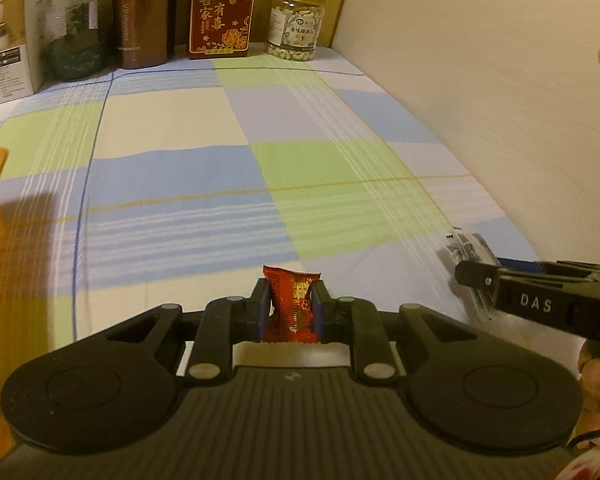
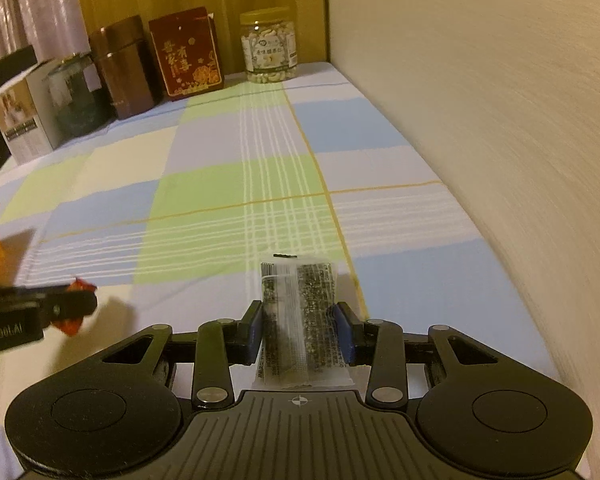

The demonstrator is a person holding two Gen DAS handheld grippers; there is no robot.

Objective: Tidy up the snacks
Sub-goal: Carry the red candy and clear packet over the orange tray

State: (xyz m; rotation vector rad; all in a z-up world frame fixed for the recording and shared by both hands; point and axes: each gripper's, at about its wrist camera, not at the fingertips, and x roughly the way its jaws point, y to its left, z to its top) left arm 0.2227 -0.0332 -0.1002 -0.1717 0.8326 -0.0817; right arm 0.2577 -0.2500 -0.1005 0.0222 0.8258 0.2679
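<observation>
Two packets are gripped: the left hand-held gripper point(image 1: 291, 307) pinches a red snack packet point(image 1: 292, 304) above the checked bedsheet point(image 1: 180, 184), the right hand-held gripper point(image 2: 300, 330), lettered "DAS", clamps a clear seaweed packet point(image 2: 298, 312). Far back stand a red box point(image 1: 223, 14) reading "吾家有喜" and a cashew jar point(image 1: 296, 24).

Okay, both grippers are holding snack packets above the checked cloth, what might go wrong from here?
1. The left gripper pinches the red packet across its crumpled middle, so the slick wrapper might slip out.
2. The right gripper holds the clear seaweed packet by its sides; it may sag or twist loose.
3. The grippers are close together and might collide.
</observation>
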